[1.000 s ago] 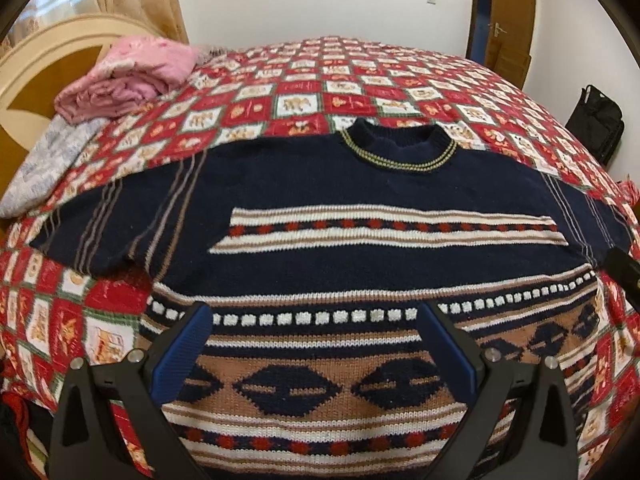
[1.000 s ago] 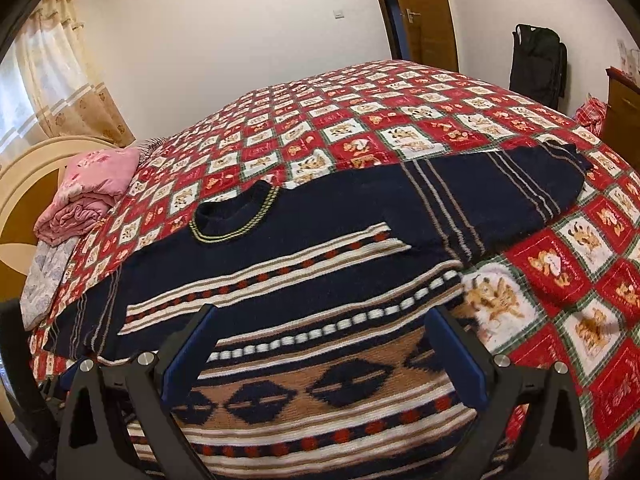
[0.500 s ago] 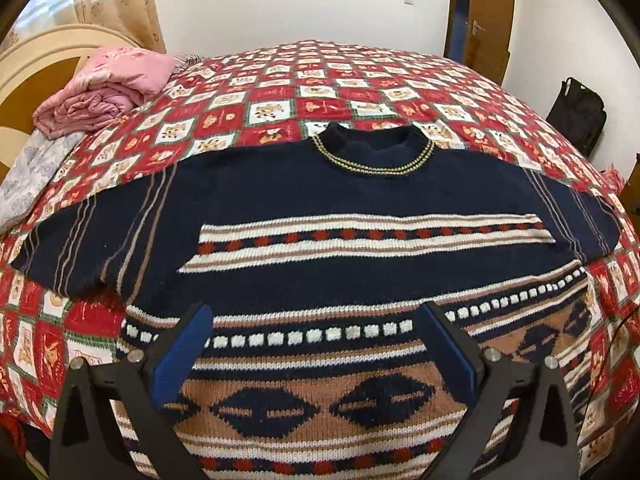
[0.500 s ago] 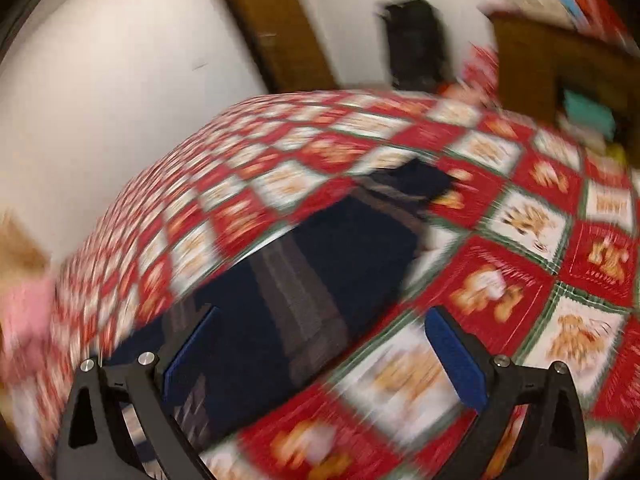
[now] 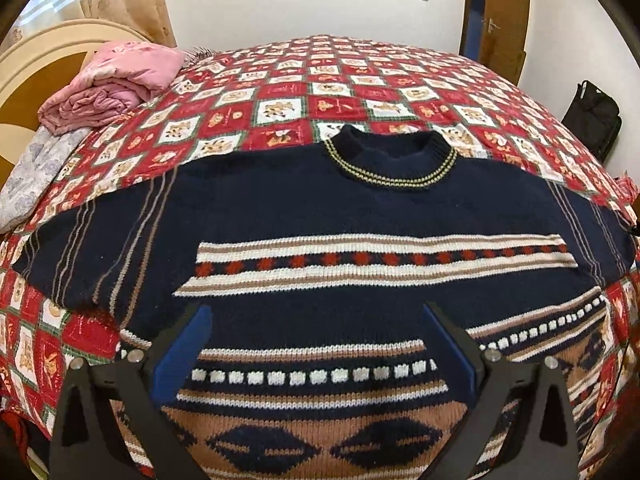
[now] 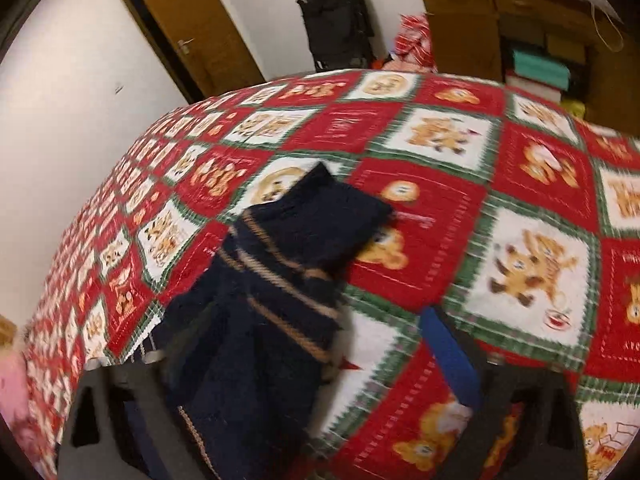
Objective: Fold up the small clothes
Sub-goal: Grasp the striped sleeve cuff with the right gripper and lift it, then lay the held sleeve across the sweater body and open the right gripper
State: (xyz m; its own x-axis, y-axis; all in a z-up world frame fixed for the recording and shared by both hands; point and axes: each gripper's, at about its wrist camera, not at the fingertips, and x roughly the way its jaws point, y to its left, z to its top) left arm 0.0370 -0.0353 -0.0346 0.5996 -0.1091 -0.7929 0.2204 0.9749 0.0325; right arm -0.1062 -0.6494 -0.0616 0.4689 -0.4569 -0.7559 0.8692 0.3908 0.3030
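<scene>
A navy knitted sweater (image 5: 360, 216) with white, tan and red bands lies flat, face up, on the bed, collar away from me, sleeves spread to both sides. My left gripper (image 5: 316, 344) is open and empty, hovering over the sweater's lower body. In the right wrist view my right gripper (image 6: 320, 352) is open, low over the sweater's right sleeve (image 6: 280, 272). The sleeve end lies between the jaws and covers the left finger. The blue pad of the right finger (image 6: 448, 356) shows. The view is blurred.
A red patchwork bedspread (image 5: 360, 92) covers the bed. Folded pink bedding (image 5: 112, 88) and a grey-white pillow (image 5: 32, 168) lie at the head, far left. A black bag (image 6: 336, 20), a wooden door (image 6: 192, 28) and a wooden desk (image 6: 520, 20) stand beyond the bed.
My right gripper swung right and dropped from over the sweater's body to its right sleeve end. My left gripper moved a little forward over the sweater's body.
</scene>
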